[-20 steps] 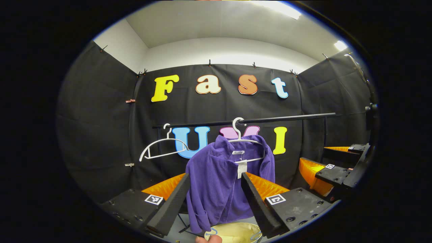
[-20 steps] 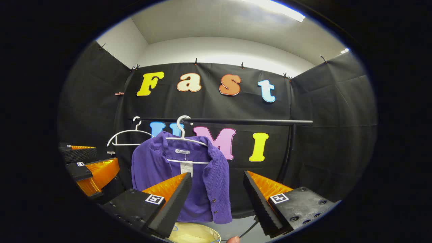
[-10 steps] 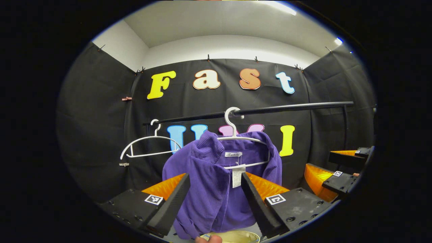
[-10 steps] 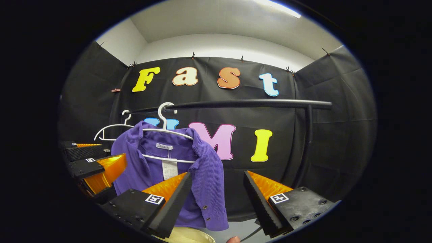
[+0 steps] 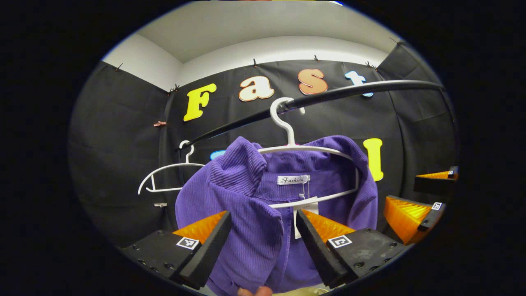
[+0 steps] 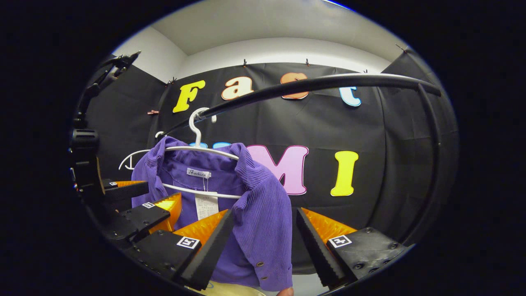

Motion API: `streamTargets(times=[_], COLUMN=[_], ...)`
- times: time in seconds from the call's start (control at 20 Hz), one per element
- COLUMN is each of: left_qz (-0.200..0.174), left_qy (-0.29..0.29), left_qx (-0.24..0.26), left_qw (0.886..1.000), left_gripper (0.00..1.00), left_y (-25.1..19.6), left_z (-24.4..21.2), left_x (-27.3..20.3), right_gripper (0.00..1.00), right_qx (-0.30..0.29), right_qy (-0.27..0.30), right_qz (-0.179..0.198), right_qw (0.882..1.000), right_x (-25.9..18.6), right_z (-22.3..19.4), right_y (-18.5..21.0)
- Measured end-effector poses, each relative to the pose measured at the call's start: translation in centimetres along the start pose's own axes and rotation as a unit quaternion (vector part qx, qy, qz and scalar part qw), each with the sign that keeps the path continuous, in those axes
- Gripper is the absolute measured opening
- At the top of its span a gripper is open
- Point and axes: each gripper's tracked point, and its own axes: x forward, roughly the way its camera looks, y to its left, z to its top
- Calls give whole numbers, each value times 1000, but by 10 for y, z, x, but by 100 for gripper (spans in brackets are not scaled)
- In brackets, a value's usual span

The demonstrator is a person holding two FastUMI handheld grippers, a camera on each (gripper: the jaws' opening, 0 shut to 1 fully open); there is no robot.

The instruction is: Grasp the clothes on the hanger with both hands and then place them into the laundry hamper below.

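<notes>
A purple corduroy jacket (image 5: 263, 213) is seen hanging on a white plastic hanger (image 5: 306, 152), whose hook is looped over a black horizontal rail (image 5: 349, 91). A second white hanger (image 5: 166, 179), bare, is hung farther along the same rail, to the left of the jacket in the left gripper view. A white neck label and a paper tag (image 5: 302, 211) are shown inside the jacket's open collar.

In the left gripper view, the left gripper (image 5: 261, 250) is held with its jaws wide apart, and the jacket's left shoulder and front panel are framed between its fingers (image 5: 205, 253); whether cloth is touched by either finger cannot be told. The right gripper (image 5: 427, 199) is seen at the right edge of that view, beside the jacket's other shoulder.

In the right gripper view, the right gripper (image 6: 263, 250) is likewise held wide open, with the jacket's right front edge (image 6: 267, 230) and its two snap buttons lying between the fingers; nothing is clamped. The left gripper (image 6: 135, 205) is seen at the left, close against the jacket's far side.

A pale yellow rim of the laundry hamper (image 6: 228, 290) is glimpsed below the jacket's hem.
</notes>
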Motion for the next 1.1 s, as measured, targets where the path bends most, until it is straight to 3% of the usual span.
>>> streamTargets(times=[0.1,0.2,0.35,0.45,0.5,0.7,0.85,0.95,1.1], left_qz=[12,29,34,32,29,32,35,34,42], left_qy=[3,-3,2,6,9,11,12,15,-9], left_qx=[-10,-28,-50,-54,-52,-43,-43,-37,-26], left_qw=[1000,999,998,998,998,998,998,999,999], left_gripper=[98,87,45,17,11,12,12,11,8], left_y=[7,20,33,41,43,55,66,72,92], left_z=[-6,-5,-10,-11,-13,-11,-7,-6,15], left_x=[8,6,4,0,-1,-7,-8,-8,-11], right_gripper=[98,97,97,97,98,97,47,13,13], right_qx=[-2,9,28,46,54,54,37,49,-2], right_qy=[-8,-13,-14,-18,-19,-15,-24,-39,-76], right_qz=[4,9,16,1,-11,-76,-135,-124,-138], right_qw=[1000,1000,999,999,998,995,990,990,987], right_x=[7,12,20,33,41,71,87,88,81], right_z=[2,0,-5,-10,-13,-35,-41,-35,-4], right_y=[5,15,32,38,39,25,-12,-21,-50])
